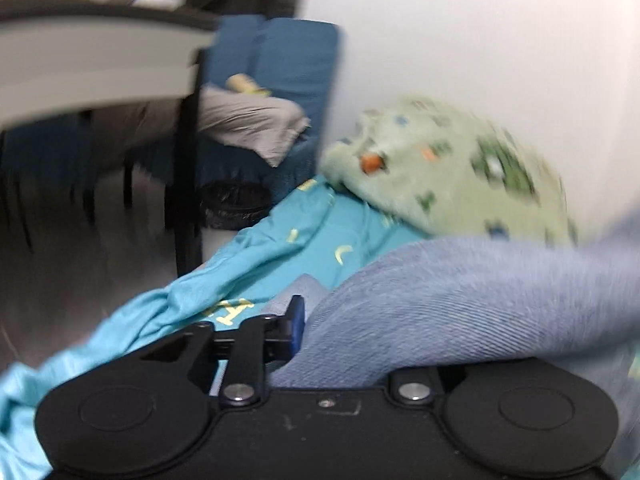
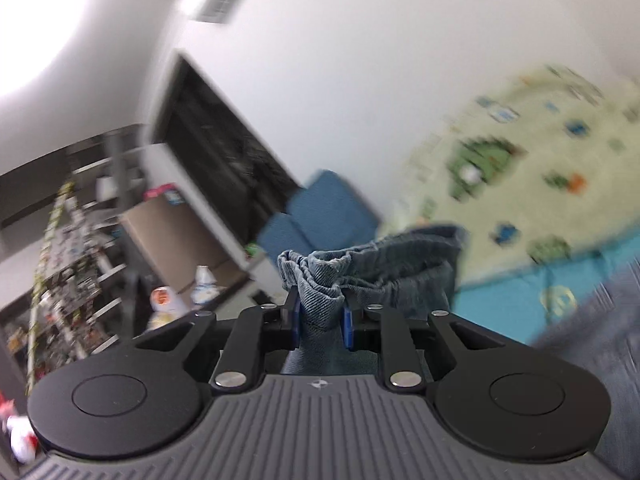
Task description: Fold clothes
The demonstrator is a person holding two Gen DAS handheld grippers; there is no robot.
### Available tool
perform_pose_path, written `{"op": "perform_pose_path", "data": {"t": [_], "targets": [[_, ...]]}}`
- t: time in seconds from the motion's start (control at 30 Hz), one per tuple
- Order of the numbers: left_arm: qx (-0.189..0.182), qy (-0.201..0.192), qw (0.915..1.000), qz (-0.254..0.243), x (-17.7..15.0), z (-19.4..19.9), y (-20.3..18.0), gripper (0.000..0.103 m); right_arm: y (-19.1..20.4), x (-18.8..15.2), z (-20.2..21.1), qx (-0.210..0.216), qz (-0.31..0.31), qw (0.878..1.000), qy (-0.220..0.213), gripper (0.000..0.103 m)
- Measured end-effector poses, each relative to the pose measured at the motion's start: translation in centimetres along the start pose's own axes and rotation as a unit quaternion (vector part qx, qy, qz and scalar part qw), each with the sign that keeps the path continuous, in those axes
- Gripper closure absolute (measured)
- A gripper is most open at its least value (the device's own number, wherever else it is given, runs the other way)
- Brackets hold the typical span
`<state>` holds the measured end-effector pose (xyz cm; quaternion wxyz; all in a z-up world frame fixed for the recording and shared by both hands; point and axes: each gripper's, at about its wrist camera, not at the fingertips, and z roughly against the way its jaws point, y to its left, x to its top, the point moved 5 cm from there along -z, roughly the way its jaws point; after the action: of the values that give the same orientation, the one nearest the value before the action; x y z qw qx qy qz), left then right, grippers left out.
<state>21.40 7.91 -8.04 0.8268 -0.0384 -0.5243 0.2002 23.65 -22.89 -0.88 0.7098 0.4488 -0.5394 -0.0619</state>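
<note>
- The right claw (image 2: 321, 322) is squeezed tight on a bunched-up edge of the blue jeans (image 2: 360, 264). The denim sticks out past its two blue pads (image 2: 348, 326) and also runs back down between them toward the claw's body.
- From the right claw, the jeans hang off to the right and down, as a dark blue blur.
- The left claw (image 1: 316, 328) has the same blue jeans (image 1: 460, 304) lying right over it. One blue pad (image 1: 297, 322) shows, and it touches the denim. The other pad is hidden under the cloth, so I cannot tell if this claw is pinching the jeans.
- Under the jeans lies a teal sheet (image 1: 280, 256) with small gold marks on it.
- Behind the jeans, a pale green blanket (image 1: 452, 168) with little colored pictures lies on the teal sheet, against a white wall (image 1: 480, 32).
- Left of the jeans, farther back, is a blue couch (image 1: 288, 60) with a gray cloth (image 1: 256, 120) on it.
- In the right wrist view, far left of the jeans, shelves (image 2: 72, 248) are full of small things, too blurry to name.
</note>
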Motion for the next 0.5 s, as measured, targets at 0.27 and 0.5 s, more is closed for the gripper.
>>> {"op": "perform_pose_path", "data": {"t": [0.27, 0.5], "targets": [[0.018, 0.014, 0.9749, 0.221, 3.1, 0.0, 8.2, 0.087, 6.7, -1.0, -9.4, 0.011, 0.067, 0.995, 0.078, 0.084], [0.015, 0.03, 0.9412, 0.336, 3.1, 0.3, 13.5, 0.086, 18.8, -2.2, -19.8, 0.094, 0.182, 0.97, 0.129, 0.085]]}}
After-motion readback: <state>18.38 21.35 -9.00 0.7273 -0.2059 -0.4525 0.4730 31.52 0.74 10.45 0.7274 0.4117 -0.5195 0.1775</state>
